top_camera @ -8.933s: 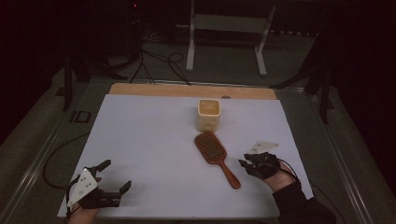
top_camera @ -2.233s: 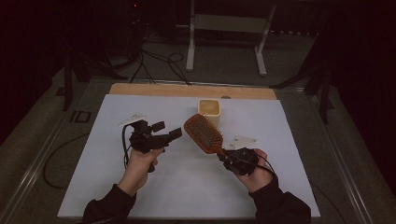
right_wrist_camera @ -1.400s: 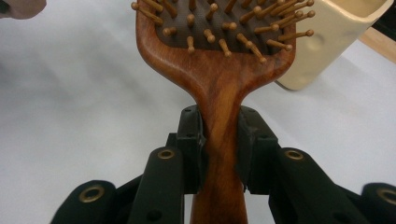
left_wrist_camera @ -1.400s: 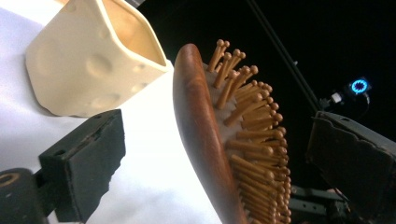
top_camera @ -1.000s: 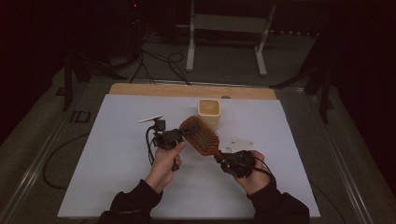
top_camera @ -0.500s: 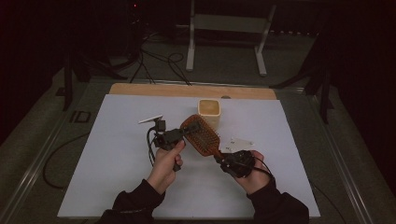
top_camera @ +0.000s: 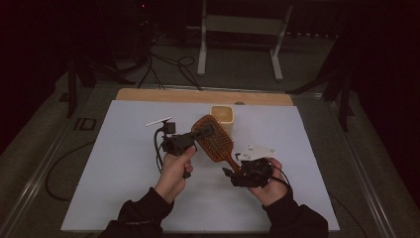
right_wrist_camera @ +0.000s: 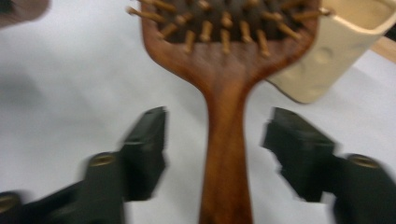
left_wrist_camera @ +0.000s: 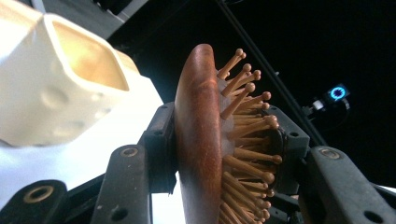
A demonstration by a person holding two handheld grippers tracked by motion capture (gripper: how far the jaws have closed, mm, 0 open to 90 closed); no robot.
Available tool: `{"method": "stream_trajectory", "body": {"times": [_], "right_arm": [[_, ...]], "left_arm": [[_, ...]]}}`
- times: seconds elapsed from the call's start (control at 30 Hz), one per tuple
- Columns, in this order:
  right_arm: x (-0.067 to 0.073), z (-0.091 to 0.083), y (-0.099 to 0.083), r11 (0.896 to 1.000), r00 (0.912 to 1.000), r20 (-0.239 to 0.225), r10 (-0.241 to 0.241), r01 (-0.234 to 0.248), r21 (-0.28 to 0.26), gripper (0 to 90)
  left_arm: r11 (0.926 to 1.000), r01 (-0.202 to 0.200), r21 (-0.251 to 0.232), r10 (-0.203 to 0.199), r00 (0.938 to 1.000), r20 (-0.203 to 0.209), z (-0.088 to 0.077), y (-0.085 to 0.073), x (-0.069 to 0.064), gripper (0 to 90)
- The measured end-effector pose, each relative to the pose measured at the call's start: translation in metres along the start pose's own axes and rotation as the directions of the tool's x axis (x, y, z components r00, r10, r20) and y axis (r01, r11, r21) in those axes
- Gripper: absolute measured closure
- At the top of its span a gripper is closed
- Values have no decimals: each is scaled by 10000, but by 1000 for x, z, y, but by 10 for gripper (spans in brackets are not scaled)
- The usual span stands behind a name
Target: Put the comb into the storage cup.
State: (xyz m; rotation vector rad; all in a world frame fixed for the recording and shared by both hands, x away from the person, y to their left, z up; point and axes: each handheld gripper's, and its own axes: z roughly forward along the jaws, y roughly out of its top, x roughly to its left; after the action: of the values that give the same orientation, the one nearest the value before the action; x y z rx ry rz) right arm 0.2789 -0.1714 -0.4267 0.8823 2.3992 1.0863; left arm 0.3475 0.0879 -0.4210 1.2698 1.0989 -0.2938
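High view: a wooden hairbrush (top_camera: 214,141) is held above the white sheet on the bench (top_camera: 114,163), near the middle, its paddle head toward eleven o'clock and its handle toward five o'clock. The left gripper (top_camera: 204,133) comes in from nine o'clock and its jaws are clenched across the paddle head; the left gripper view bears this out, with one jaw flat against the smooth brown back of the hairbrush (left_wrist_camera: 201,140) and the other pressed into the bristle side. The right gripper (top_camera: 232,173) sits at the five o'clock end of the handle; its jaws have just been opening, and in the right gripper view they stand released on either side of the handle (right_wrist_camera: 226,154), apart from the wood, which runs between them. A cream cup (top_camera: 222,115) stands just beyond the paddle head at twelve o'clock, its opening facing up.
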Motion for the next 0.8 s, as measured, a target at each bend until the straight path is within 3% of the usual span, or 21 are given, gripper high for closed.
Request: {"method": "stream_trajectory", "body": {"times": [0.17,0.47,0.57,0.67,0.8], "right_arm": [[-6,-2,-4,9998,9997,-244,21,-26,-176,158],[-12,-1,-12,9994,10000,-47,-47,45,-351,94],[-15,-1,-14,9983,9999,2,-145,145,-572,90],[-18,-1,-17,9982,9997,-215,-70,57,-603,90],[-22,-1,-23,9982,9998,-130,-168,161,-586,90]], "left_arm": [[9990,-430,-115,429,9990,-94,-5,11,-9,534],[9911,-1317,-214,1307,9904,-454,-14,31,-24,534],[9855,-1683,-199,1668,9841,-611,-15,38,-30,534],[9822,-1867,-194,1849,9803,-699,-16,44,-35,534],[9787,-2042,-206,2021,9764,-766,-15,51,-40,535]]}}
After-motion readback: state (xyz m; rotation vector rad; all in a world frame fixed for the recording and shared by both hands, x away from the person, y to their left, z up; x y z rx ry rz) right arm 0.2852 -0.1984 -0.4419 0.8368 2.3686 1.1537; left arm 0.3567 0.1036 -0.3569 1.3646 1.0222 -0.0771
